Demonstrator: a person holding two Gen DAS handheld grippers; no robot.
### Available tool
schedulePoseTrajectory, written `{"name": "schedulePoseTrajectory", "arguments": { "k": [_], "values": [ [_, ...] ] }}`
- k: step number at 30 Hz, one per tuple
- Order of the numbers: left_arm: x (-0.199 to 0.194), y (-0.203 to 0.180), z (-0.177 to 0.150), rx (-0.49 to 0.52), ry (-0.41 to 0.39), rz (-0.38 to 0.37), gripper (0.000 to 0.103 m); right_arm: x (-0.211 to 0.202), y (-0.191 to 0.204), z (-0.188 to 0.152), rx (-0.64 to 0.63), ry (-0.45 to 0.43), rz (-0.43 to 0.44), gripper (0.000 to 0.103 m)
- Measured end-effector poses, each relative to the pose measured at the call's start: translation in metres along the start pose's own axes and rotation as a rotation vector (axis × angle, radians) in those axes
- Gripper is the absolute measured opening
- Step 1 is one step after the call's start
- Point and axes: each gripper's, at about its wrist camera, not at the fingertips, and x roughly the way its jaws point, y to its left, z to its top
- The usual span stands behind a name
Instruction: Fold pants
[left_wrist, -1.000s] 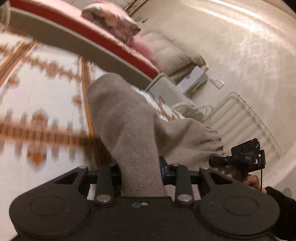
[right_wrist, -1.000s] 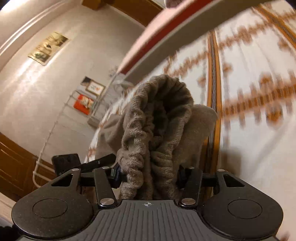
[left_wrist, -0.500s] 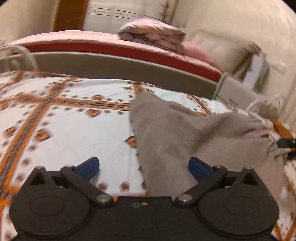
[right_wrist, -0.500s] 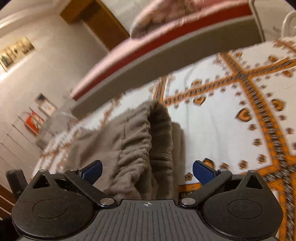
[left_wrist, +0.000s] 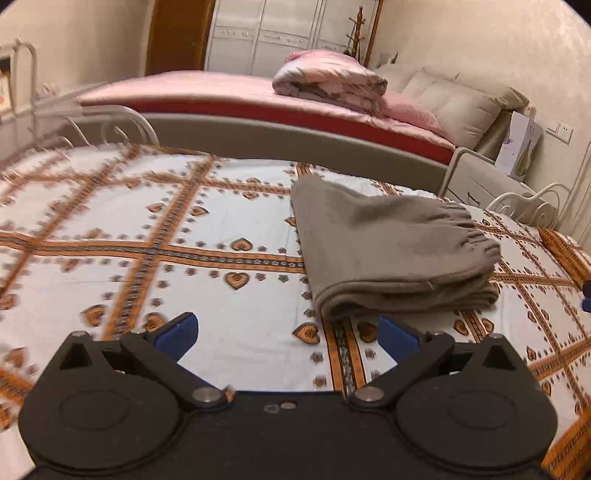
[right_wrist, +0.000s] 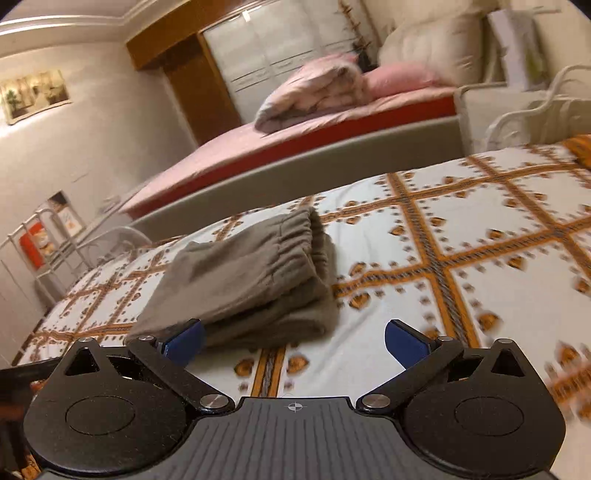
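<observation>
The grey-brown pants lie folded in a thick stack on the patterned bedspread, elastic waistband on top. In the left wrist view my left gripper is open and empty, just short of the stack's near edge. In the right wrist view the pants lie ahead to the left. My right gripper is open and empty; its left blue pad is close to the stack's near edge.
A second bed with a pink sheet, a rolled duvet and pillows stands behind. A white nightstand and white metal bed rails border the bedspread. A metal rack stands at left.
Both grippers let go of the pants, opened and drew back. The pants, held up a second ago, now lie folded on the bedspread.
</observation>
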Motion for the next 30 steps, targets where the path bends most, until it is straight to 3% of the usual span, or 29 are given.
{"name": "schedulePoseTrajectory", "arguments": {
  "k": [7,16,22,25,30],
  "values": [
    [-0.087,-0.027,-0.034,0.021,-0.189,-0.042,0.097,-0.063,0.059,-0.051,-0.108,-0.075,-0.011,0.103],
    [-0.158,-0.066,-0.089,0.114,-0.244,-0.049,0.097,-0.119,0.102,-0.110,-0.240,-0.137,-0.009,0.103],
    [-0.164,-0.079,-0.112,0.117,-0.227,-0.044,0.097,-0.133,0.113,-0.135,-0.272,-0.133,-0.019,0.103],
    [-0.151,-0.086,-0.114,0.156,-0.211,-0.032,0.097,-0.128,0.117,-0.134,-0.305,-0.141,-0.037,0.103],
    [-0.145,-0.084,-0.115,0.124,-0.211,-0.069,0.097,-0.114,0.114,-0.130,-0.271,-0.108,-0.036,0.103]
  ]
}}
